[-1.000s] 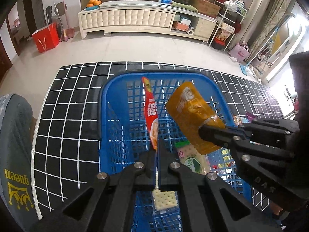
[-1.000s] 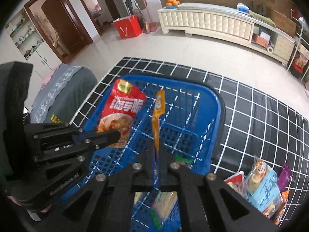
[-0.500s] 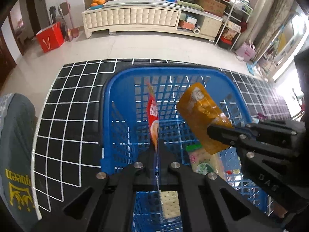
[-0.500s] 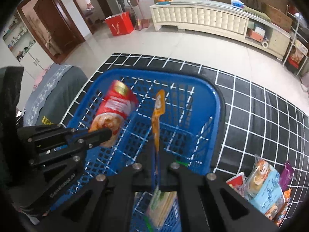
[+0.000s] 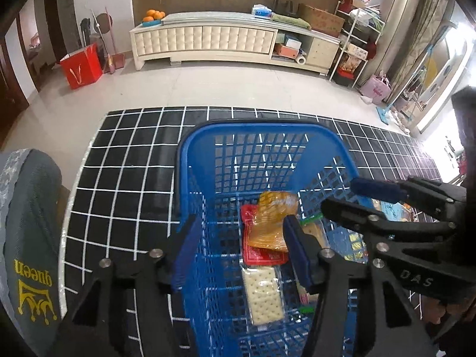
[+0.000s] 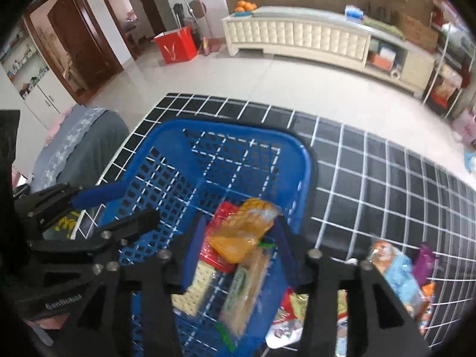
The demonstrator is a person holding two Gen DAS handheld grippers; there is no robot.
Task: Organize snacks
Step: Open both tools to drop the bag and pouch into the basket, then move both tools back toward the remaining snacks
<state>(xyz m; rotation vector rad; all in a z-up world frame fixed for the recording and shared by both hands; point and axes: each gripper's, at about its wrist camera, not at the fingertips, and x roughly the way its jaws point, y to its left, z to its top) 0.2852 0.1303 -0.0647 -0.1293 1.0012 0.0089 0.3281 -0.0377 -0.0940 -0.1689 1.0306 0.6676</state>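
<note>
A black mat with a white grid (image 5: 125, 160) covers the floor, and on it stands the blue basket (image 5: 190, 154), its mesh walls rising around a small heap of snacks. Above the basket both claws hang empty with jaws spread wide: the left claw (image 5: 241, 247) over the near end, the right claw (image 6: 238, 255) just beside it. Inside, the orange packet (image 5: 272, 223) lies on top of the red packet (image 5: 261, 255), with the cracker pack (image 5: 263, 294) nearer the camera and a green-labelled pack (image 6: 247, 285) alongside. More snack packets (image 6: 398, 273) lie on the mat just outside the basket, to its right.
</note>
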